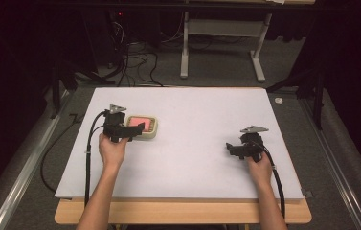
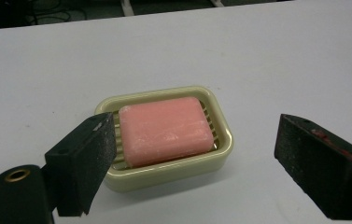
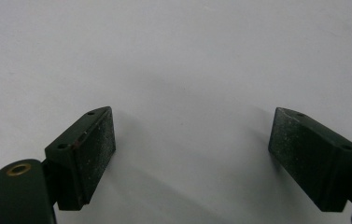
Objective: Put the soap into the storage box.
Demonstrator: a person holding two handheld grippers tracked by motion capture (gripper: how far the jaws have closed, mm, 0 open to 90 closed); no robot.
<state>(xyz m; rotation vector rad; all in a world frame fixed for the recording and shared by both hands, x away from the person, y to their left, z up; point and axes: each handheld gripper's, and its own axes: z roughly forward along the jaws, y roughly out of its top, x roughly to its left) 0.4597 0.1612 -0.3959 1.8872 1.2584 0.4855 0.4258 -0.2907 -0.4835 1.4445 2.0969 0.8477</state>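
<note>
Left gripper view looks between wide-apart jaws at a pink soap bar (image 2: 165,130) lying in a cream soap dish (image 2: 220,156); nothing is clamped. High view puts the dish at about ten o'clock on the white table (image 1: 192,158), the left gripper (image 1: 137,128) over it. The right gripper (image 1: 230,147), near four o'clock, has its jaws spread over bare table.

soap (image 2: 164,129) in dish (image 2: 164,175), table (image 1: 197,124) left — L claw (image 1: 137,130) over it

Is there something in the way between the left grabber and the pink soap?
Nothing visible blocks it. The left hand-held gripper has its jaws apart, and the pink soap lies uncovered in its cream soap dish just ahead. Only the dish rim surrounds the soap.
</note>
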